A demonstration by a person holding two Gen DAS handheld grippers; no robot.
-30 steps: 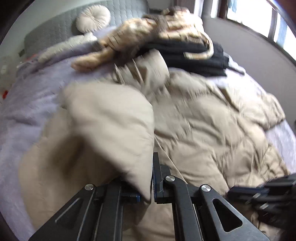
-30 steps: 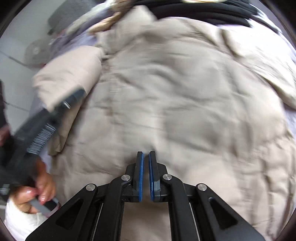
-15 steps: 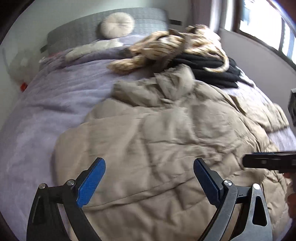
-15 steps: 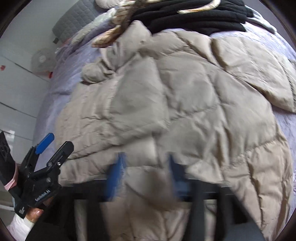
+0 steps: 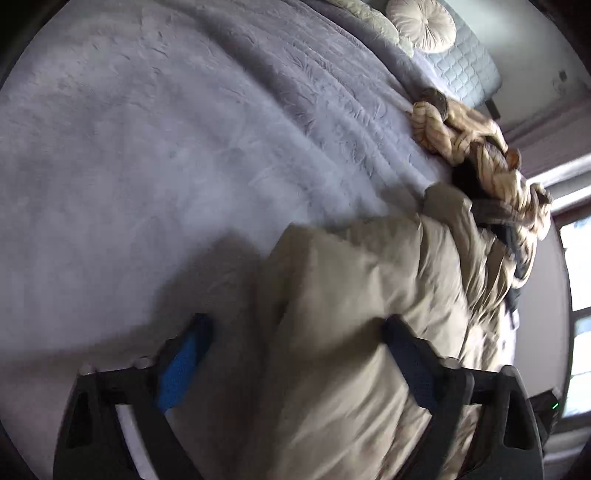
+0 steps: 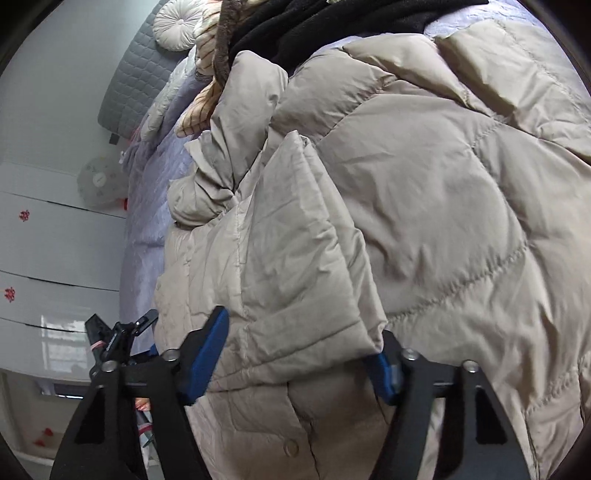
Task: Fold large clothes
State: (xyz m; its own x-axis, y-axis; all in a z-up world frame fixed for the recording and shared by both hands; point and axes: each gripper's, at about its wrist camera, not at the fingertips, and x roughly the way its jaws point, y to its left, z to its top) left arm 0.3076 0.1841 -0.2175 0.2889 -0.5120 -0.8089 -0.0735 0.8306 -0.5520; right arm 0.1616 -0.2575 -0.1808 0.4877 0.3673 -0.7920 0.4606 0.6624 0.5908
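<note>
puffy beige quilted down coat (image 6: 424, 206) sprawled lengthwise up the lavender fleece bed (image 5: 147, 147), folded sleeve between right gripper (image 6: 299, 363) fingers closing in, left gripper (image 5: 295, 362) fingers closing astride the coat's edge

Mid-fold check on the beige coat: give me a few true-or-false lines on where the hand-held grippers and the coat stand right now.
1. The beige puffer coat lies on a lavender bedspread. True.
2. The right hand-held gripper has a folded sleeve of the coat between its jaws. True; they have just been closing around it.
3. The left hand-held gripper is shut tight on nothing. False: its jaws stand apart, with the coat's edge between them.
4. The black garment lies on top of the coat's middle. False: it sits beyond the coat, toward the headboard.
5. A round cushion rests near the headboard. True.
</note>
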